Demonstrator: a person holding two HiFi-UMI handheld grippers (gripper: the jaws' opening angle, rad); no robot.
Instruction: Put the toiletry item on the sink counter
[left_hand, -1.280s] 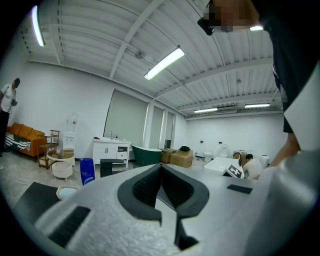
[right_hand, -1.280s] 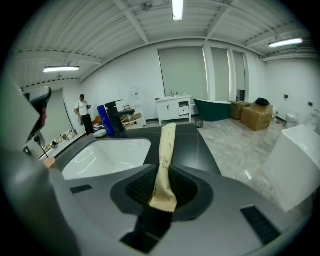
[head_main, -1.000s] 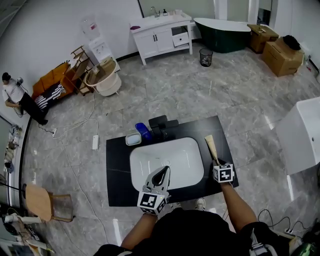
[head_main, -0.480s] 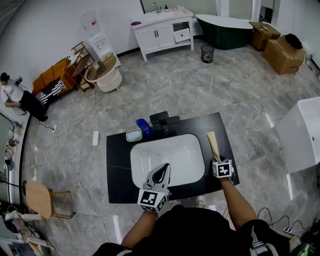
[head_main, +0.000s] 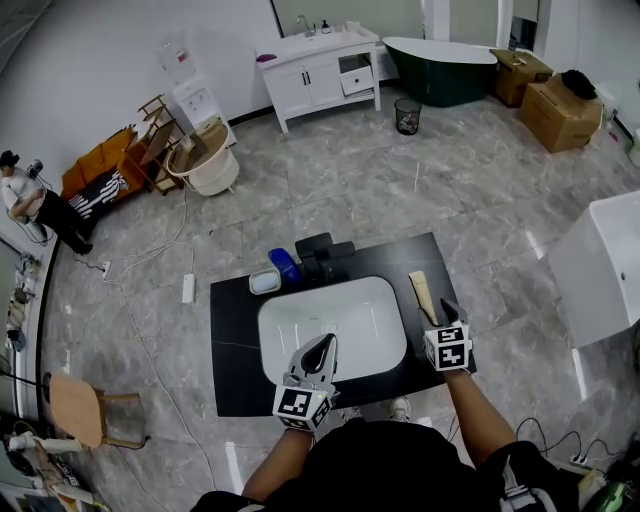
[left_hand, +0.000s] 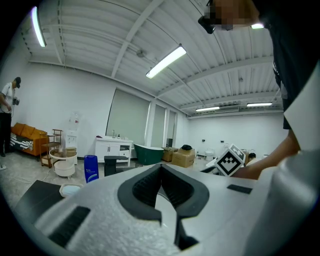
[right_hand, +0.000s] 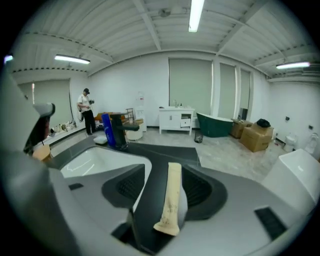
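Head view: toiletry item (head_main: 423, 297), a tan tube, lies flat on the black sink counter (head_main: 235, 345), right of the white basin (head_main: 335, 325) and lengthwise near-to-far. The right gripper (head_main: 447, 314) is at the tube's near end. I cannot tell from here whether they touch. The left gripper (head_main: 323, 348) hangs over the near edge of the basin. Blue bottle (head_main: 285, 265) and faucet (head_main: 322, 252) stand at the far side, well apart from the tube.

Left gripper view: left gripper (left_hand: 161, 167) has its fingers drawn together at the tips, with nothing between them.

Right gripper view: right gripper (right_hand: 167, 170) jaws have just been opening and now stand wide. The toiletry item (right_hand: 170, 200) shows in the gap between them, resting on the sink counter (right_hand: 165, 150), and neither pad presses on it.

Judgement: the placement looks done, since the item is on the counter and released. What is left is to pull the right gripper clear without nudging the tube.
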